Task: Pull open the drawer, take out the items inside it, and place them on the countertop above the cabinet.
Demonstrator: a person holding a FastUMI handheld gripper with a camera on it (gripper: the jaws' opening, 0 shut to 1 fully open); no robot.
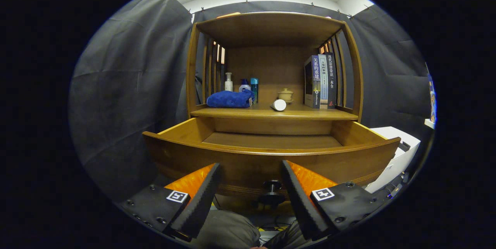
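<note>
A wooden cabinet [271, 67] stands against the dark cloth wall, brown and smooth, with slatted sides and a flat top board above an open shelf space. Its drawer [271, 156] is pulled well out toward the gripper: a wide wooden box with a curved front panel, lighter wood on the inner side walls, and a bare flat bottom board as far as the view reaches over the front edge. A small dark round knob [272, 187] sits low on the middle of the drawer front, between the fingers.

The countertop [248, 112] above the drawer is a smooth wooden ledge. At its right end stand a few upright books [321, 81]. At its left end lies a folded blue towel [230, 99], soft and fuzzy, with three small bottles [242, 83] standing just behind it. Near the middle a white cylinder [279, 105] lies on its side at the front, and a little pale lidded cup [286, 94] stands behind it.

To the right of the cabinet sits a white box-shaped thing [399, 152].

The gripper [251, 193] hangs just in front of the drawer front, its fingers spread wide, holding nothing; their inner faces are ribbed.
</note>
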